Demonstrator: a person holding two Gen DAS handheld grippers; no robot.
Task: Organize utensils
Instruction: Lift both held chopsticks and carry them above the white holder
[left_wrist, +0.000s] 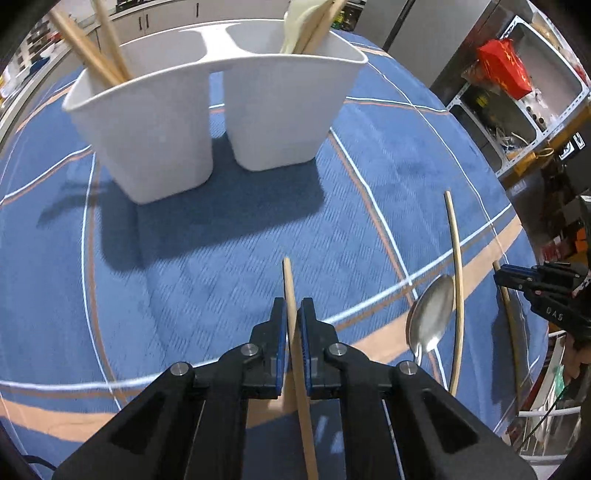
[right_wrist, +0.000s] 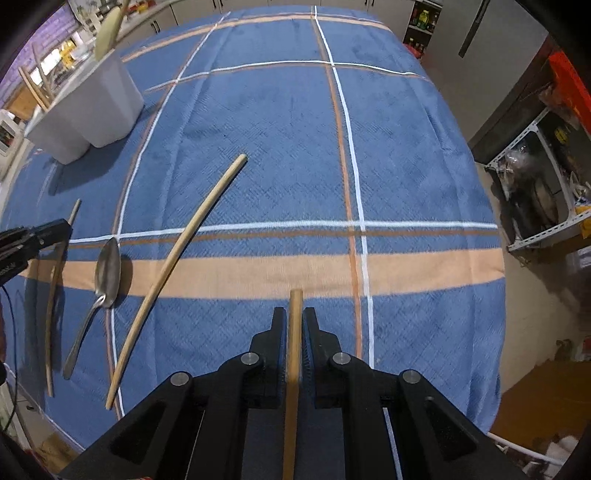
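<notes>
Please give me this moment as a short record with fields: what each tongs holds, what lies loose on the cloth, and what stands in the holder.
left tongs: shut on a chopstick
right tongs: shut on another chopstick
loose on cloth: one free chopstick, one metal spoon
holder: white, two compartments; chopsticks in one, pale utensils in the other
</notes>
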